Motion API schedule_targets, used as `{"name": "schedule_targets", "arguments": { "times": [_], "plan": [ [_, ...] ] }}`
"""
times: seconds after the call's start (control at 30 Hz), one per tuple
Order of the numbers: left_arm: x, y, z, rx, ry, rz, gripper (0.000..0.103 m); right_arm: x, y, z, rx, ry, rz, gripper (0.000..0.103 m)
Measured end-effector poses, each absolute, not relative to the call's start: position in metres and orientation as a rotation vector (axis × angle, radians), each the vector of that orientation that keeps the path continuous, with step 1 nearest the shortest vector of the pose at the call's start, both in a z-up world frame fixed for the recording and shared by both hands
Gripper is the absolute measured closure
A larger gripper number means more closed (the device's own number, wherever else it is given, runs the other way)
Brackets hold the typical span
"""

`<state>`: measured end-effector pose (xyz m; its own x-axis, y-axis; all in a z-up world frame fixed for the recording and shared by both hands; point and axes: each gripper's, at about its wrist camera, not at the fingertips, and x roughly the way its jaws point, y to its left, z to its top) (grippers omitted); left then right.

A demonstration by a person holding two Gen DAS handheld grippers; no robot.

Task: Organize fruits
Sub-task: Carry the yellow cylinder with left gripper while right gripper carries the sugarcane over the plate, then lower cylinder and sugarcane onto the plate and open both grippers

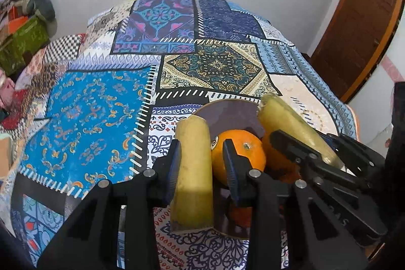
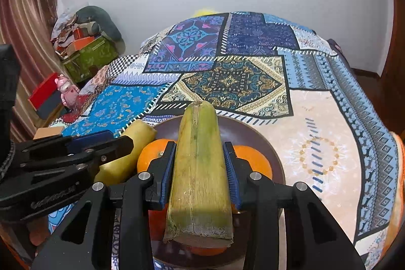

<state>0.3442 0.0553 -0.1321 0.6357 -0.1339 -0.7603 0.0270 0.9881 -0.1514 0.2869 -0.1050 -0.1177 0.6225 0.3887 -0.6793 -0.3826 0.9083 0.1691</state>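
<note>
left wrist view:
left gripper [image 1: 202,163]: mine; clenched on a pale yellow banana piece [image 1: 193,168]; blue pads press both its flanks
why held so: mid-length grip keeps it balanced, I judge; it hangs over the near-left rim of the brown plate [image 1: 235,113]
axis: long axis runs straight away from me along the fingers; far cut end points across the patchwork cloth [image 1: 101,123], near cut end toward the camera
orange [image 1: 240,156]: on the plate, just right of my piece; a second orange is partly hidden behind it
right gripper [image 1: 308,151]: comes in from the right, gripping the other piece [image 1: 283,118]

right wrist view:
right gripper [image 2: 200,168]: mine; clamped on the greener banana piece [image 2: 200,168]
where: above the plate [image 2: 253,130], oranges [image 2: 253,161] on either side below
axis: lengthwise with the fingers, pointing away, far end slightly raised
why: both pieces poised over the plate, for setting down beside the oranges, I judge
left gripper [image 2: 119,146]: at left, its piece [image 2: 136,143] angled up-right over the rim
</note>
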Motion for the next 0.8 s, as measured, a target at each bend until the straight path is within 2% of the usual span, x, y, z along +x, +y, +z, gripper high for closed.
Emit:
{"name": "schedule_targets", "arguments": {
  "times": [0.8],
  "plan": [
    [0.269,0.046,-0.107,-0.082,0.831,-0.12,0.069,0.232,-0.132,-0.087,-0.04,0.743,0.491,0.069]
  ]
}}
